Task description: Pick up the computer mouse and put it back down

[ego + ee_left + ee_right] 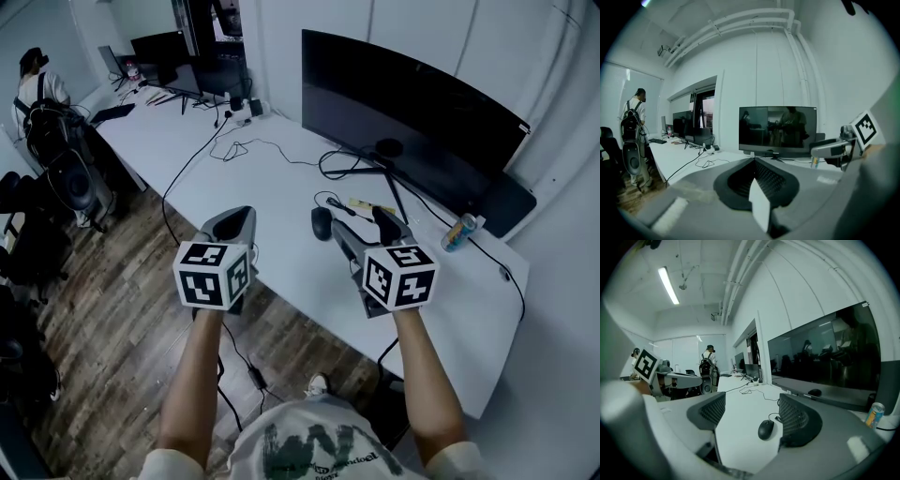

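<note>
As laid out on the long white desk (281, 187), entered item by item.

1. Black oval computer mouse (322, 223) (765, 429): lies flat towards the desk's near edge, in front of the monitor stand, with its thin cord trailing towards the back edge. Sits just ahead of the right gripper's jaws, nearer the right-hand pad, touched by neither.

2. Right gripper (366, 231) (752, 412), grey, with marker cube: held over the desk's near edge, pointing nearly level towards the back edge. Jaws spread wide, with only bare desktop between the pads.

3. Left gripper (234, 225) (754, 174), grey, with marker cube: held off the desk's near edge, over the wood-plank floor (122, 281), beside the right gripper and apart from it. Jaws pressed together, gripping nothing.

4. Wide curved dark monitor (412, 122) (825, 366): stands along the back edge, screen unlit.

5. Small pale drink can (459, 232) (874, 414): upright near the desk's right corner, beside the monitor's end.

6. Loose black cables (253, 145): looped across the middle of the desk.

7. Person with a dark backpack (37, 89) (633, 117): stands at the desk's far left end, well apart from both grippers.
</note>
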### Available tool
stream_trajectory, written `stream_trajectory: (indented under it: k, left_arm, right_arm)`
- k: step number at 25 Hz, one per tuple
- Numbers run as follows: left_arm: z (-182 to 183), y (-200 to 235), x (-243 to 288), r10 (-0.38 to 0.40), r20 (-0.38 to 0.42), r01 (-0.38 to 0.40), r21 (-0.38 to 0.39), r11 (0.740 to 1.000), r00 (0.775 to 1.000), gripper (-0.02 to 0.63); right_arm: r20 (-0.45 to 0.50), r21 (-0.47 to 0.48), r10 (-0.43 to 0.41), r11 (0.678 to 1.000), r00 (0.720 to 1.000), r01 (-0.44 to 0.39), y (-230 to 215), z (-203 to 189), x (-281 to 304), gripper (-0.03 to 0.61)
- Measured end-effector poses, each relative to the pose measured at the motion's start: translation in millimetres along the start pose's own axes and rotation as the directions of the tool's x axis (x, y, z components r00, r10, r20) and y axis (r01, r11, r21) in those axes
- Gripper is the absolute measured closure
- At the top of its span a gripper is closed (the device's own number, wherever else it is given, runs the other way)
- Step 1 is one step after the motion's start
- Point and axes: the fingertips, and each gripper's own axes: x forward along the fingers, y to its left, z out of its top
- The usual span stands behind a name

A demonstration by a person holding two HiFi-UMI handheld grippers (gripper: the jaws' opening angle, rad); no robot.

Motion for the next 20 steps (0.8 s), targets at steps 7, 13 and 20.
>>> stream_trajectory:
  k: [7,13,20]
  left_arm:
    - [7.2,-0.6,26.1,0.026,0.001,-0.026,0.003,1.000,1.000,0.611]
    - [13.8,-4.1,42.9,0.046,0.001,-0.046,0.007,0.999,0.999,0.611]
    - [17.2,-2.1,53.3,0.051,-0.006,-0.051,0.001,0.999,0.999,0.609]
  right_arm:
    - [0.002,-0.012,0.026,1.000,1.000,-0.026,-16.4,7.3,22.3,0.219]
    - [-0.001,-0.019,0.049,0.999,0.999,-0.049,-29.1,10.6,35.3,0.212]
    - [-0.015,0.003,0.049,0.999,0.999,-0.049,-38.6,10.2,44.6,0.210]
